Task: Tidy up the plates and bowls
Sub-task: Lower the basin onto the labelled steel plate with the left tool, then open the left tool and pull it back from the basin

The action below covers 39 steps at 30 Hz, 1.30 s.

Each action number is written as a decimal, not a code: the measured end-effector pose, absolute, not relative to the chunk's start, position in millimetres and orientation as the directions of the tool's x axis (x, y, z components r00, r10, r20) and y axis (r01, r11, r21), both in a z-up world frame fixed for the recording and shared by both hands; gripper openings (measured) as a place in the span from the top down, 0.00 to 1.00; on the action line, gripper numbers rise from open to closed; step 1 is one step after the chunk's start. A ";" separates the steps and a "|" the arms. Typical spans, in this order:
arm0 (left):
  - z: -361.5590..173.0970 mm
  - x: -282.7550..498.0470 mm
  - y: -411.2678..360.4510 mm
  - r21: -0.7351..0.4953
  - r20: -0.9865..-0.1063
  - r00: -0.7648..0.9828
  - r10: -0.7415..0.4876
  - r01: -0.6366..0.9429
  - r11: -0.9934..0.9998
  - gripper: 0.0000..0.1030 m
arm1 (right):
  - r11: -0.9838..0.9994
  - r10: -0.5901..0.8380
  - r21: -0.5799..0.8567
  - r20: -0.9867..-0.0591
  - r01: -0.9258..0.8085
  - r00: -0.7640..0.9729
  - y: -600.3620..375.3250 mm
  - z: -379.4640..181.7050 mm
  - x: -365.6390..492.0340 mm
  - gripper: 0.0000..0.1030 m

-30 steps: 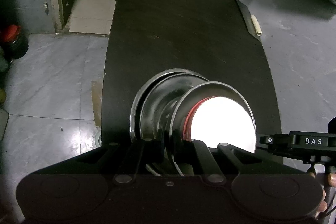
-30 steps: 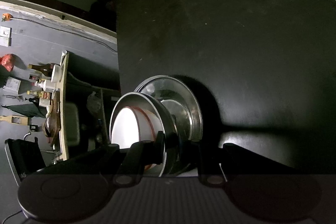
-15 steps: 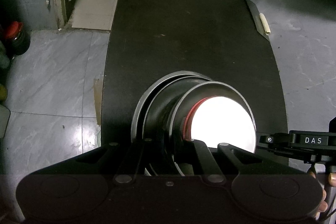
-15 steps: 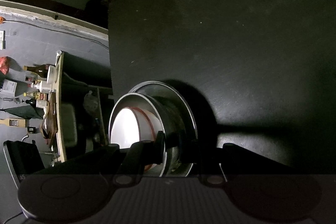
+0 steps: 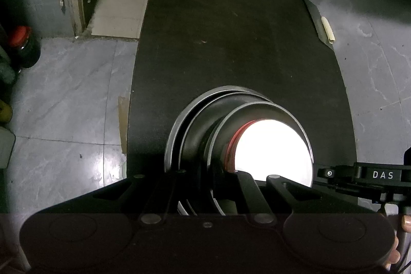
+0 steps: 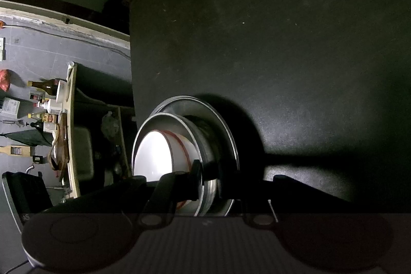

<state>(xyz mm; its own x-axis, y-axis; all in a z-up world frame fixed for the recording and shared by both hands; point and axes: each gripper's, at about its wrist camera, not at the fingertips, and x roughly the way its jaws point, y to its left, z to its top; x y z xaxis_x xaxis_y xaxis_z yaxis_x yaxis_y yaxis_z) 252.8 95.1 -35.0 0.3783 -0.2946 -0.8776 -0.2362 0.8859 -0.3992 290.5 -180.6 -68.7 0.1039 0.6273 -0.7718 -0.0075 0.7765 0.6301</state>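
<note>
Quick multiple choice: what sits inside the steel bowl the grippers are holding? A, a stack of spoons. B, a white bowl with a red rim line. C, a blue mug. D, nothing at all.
B: both wrist views show a white bowl with a red rim line nested inside the steel bowl, which sits in a wider steel plate over the dark table.

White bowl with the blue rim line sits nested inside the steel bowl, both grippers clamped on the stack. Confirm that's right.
Wrong on one point: the white bowl's rim line is red, not blue, clearest in the right wrist view. It does sit inside the steel bowl, with the left gripper and right gripper clamped on the stack.
</note>
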 end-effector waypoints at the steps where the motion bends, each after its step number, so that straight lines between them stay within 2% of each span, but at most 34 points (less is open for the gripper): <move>1: -35.1 251.8 94.7 -0.398 -0.877 0.382 -0.293 -0.233 0.887 0.94 | 0.777 0.627 0.630 -0.772 -0.009 0.106 -180.4 -68.3 289.7 0.84; 4: -34.6 249.4 93.3 -0.393 -0.875 0.392 -0.285 -0.227 0.891 0.93 | 0.774 0.629 0.633 -0.768 -0.008 0.116 -181.9 -68.9 287.4 0.84; 7: -33.7 248.0 93.3 -0.380 -0.877 0.398 -0.270 -0.229 0.896 0.88 | 0.772 0.631 0.635 -0.765 -0.011 0.129 -183.7 -69.8 283.4 0.83; 9: -33.5 245.7 93.8 -0.383 -0.874 0.405 -0.269 -0.231 0.895 0.87 | 0.774 0.628 0.633 -0.765 -0.013 0.142 -185.1 -69.4 280.3 0.78; 13: -31.1 242.3 93.1 -0.368 -0.873 0.421 -0.248 -0.231 0.901 0.82 | 0.774 0.624 0.633 -0.762 -0.009 0.173 -188.7 -69.6 273.7 0.74; 14: -29.7 241.4 92.5 -0.361 -0.872 0.427 -0.239 -0.230 0.904 0.81 | 0.775 0.623 0.632 -0.761 -0.010 0.183 -189.2 -68.6 272.2 0.69; 16: -26.6 239.9 91.7 -0.352 -0.869 0.439 -0.229 -0.223 0.909 0.80 | 0.779 0.617 0.627 -0.760 -0.019 0.204 -189.4 -64.6 269.0 0.68; 19: -22.0 236.2 92.3 -0.327 -0.869 0.454 -0.199 -0.224 0.918 0.67 | 0.795 0.598 0.606 -0.767 -0.044 0.232 -186.7 -58.4 263.8 0.64; 21: -19.1 233.5 94.7 -0.315 -0.870 0.459 -0.181 -0.234 0.920 0.55 | 0.809 0.578 0.586 -0.776 -0.050 0.252 -185.6 -54.5 260.2 0.51; 28: -8.4 216.4 101.5 -0.312 -0.852 0.496 -0.168 -0.223 0.924 0.37 | 0.838 0.534 0.542 -0.791 -0.062 0.300 -182.1 -45.9 238.8 0.50; 31: -3.3 207.2 102.9 -0.296 -0.845 0.512 -0.152 -0.213 0.931 0.30 | 0.850 0.513 0.523 -0.792 -0.068 0.330 -179.9 -40.8 226.5 0.45; 33: 0.6 200.2 103.8 -0.286 -0.841 0.522 -0.144 -0.203 0.937 0.20 | 0.853 0.504 0.517 -0.786 -0.068 0.358 -181.2 -36.8 217.2 0.36; 39: 11.6 177.1 105.3 -0.270 -0.815 0.565 -0.129 -0.173 0.947 0.05 | 0.867 0.473 0.493 -0.765 -0.077 0.437 -180.2 -24.0 190.1 0.18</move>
<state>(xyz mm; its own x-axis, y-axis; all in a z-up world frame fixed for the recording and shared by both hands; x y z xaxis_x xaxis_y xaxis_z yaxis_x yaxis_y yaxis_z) 177.1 105.3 11.6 0.5654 -0.1287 -0.8147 -0.1735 0.9471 -0.2700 190.1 -180.2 -24.0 0.4374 0.4732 -0.7647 -0.0766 0.8669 0.4926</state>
